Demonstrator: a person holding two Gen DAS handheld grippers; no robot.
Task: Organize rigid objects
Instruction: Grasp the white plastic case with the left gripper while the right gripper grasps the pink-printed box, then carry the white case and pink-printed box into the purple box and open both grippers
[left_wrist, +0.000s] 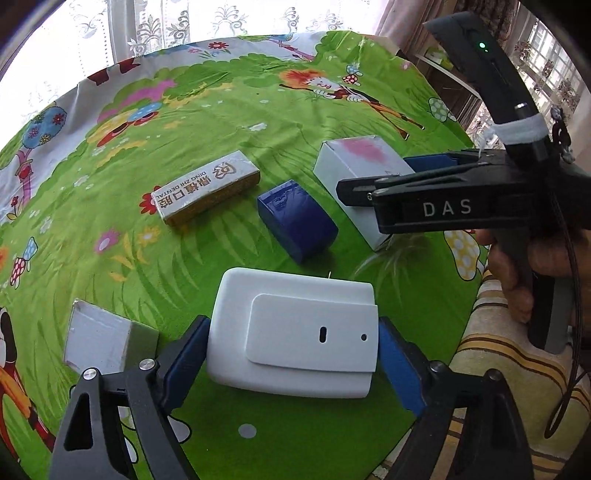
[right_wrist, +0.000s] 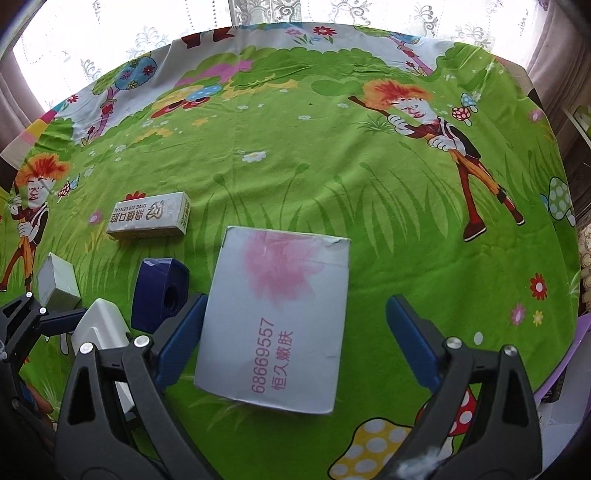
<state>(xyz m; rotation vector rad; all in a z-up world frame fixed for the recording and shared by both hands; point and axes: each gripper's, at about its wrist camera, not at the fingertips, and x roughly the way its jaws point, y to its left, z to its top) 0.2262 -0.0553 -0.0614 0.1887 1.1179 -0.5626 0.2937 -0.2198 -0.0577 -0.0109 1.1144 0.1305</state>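
Observation:
A white plastic device (left_wrist: 295, 332) lies flat on the green cartoon cloth (left_wrist: 258, 110), and my left gripper (left_wrist: 291, 325) is shut on it, one blue pad against each side. In the right wrist view that device (right_wrist: 99, 328) shows at the lower left, with one left finger (right_wrist: 59, 319) beside it. A white box with a pink blotch and pink print (right_wrist: 277, 321) lies between the jaws of my right gripper (right_wrist: 297, 300). The left pad touches its edge and the right pad stands clear, so this gripper is open. The left wrist view shows the right gripper (left_wrist: 376, 173) over this box (left_wrist: 354, 162).
A dental carton (left_wrist: 207, 188) (right_wrist: 151, 218), a dark blue block (left_wrist: 297, 221) (right_wrist: 159, 295) and a small grey-white box (left_wrist: 99, 339) (right_wrist: 57, 282) lie close by. A hand (left_wrist: 517, 266) holds the right gripper over a striped cushion (left_wrist: 517, 350). Lace curtains hang behind the table.

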